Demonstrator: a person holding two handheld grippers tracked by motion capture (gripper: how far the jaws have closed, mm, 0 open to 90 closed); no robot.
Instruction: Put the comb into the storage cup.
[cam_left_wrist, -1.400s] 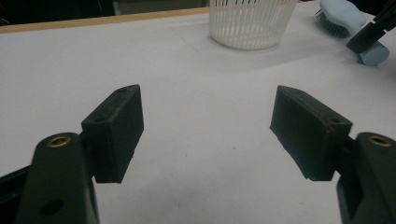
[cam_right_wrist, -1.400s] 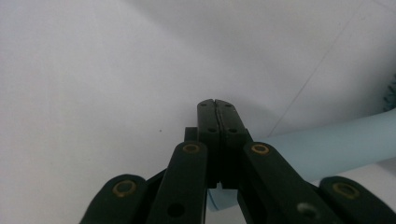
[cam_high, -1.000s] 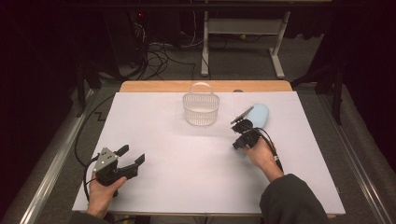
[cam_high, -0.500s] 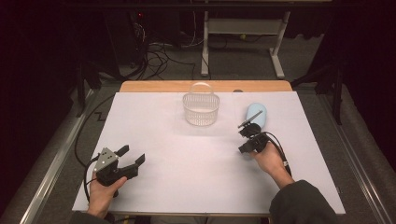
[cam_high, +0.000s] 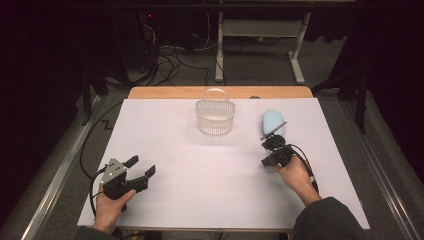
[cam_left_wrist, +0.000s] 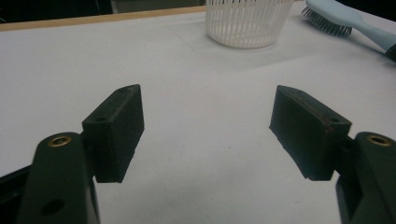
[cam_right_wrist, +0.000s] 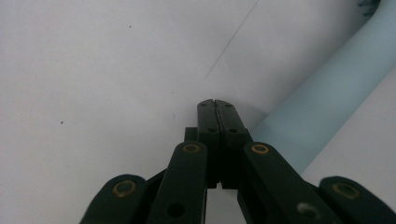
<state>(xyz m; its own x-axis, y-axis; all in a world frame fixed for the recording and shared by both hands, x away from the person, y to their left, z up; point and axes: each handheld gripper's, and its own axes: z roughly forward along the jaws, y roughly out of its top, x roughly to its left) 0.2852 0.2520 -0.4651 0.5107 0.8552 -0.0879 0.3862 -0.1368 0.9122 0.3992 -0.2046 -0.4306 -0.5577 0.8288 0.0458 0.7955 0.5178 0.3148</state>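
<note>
My left hand (cam_high: 111, 205) grips the left claw (cam_high: 141, 168) low at the near left, its jaws spread wide apart, pointing forward and to the right. My right hand (cam_high: 294, 173) reaches further forward, sleeve at the near edge, holding the right claw (cam_high: 273, 142) with its jaws pressed flat together, empty.

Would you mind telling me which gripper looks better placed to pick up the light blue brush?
Probably the right gripper: it sits beside the brush, with the handle alongside its shut jaws in the right gripper view, though it must open first. The left gripper is open but rests far across the table.
</note>
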